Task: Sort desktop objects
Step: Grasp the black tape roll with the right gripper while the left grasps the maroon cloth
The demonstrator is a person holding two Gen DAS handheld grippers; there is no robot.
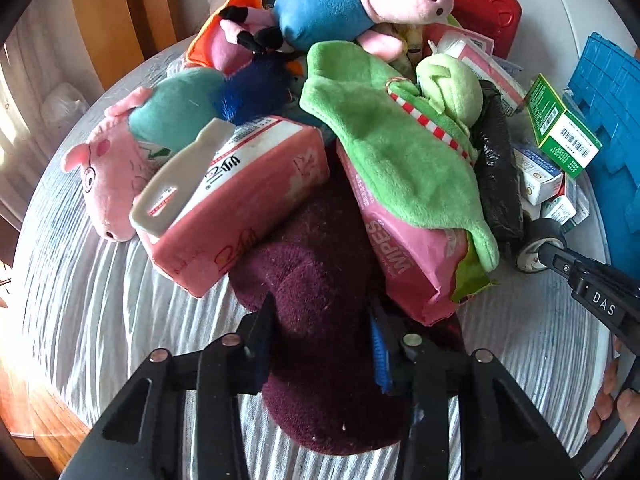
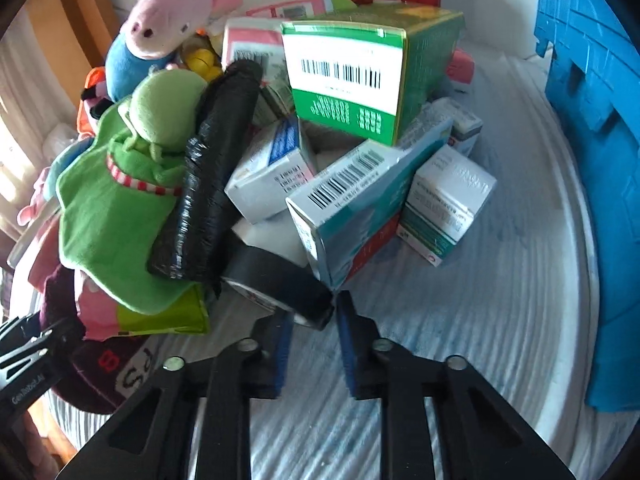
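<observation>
A heap of objects lies on a round table with a grey striped cloth point(image 1: 100, 320). My left gripper point(image 1: 320, 332) is shut on a maroon knit hat point(image 1: 320, 280) at the near edge of the heap; the hat also shows in the right wrist view point(image 2: 100, 376). My right gripper point(image 2: 312, 328) is open, its jaws either side of the rim of a black tape roll point(image 2: 280, 280), which also shows in the left wrist view point(image 1: 536, 244). Pink wipes packs point(image 1: 240, 196), a green plush frog point(image 1: 400, 140) and pig plush toys point(image 1: 360, 0) fill the pile.
A blue plastic crate point(image 2: 592, 160) stands at the right. Several medicine boxes point(image 2: 360, 80) are stacked by a black wrapped roll point(image 2: 212, 172). A red case point(image 1: 484, 8) lies at the back. A wooden chair back point(image 1: 120, 12) is behind the table.
</observation>
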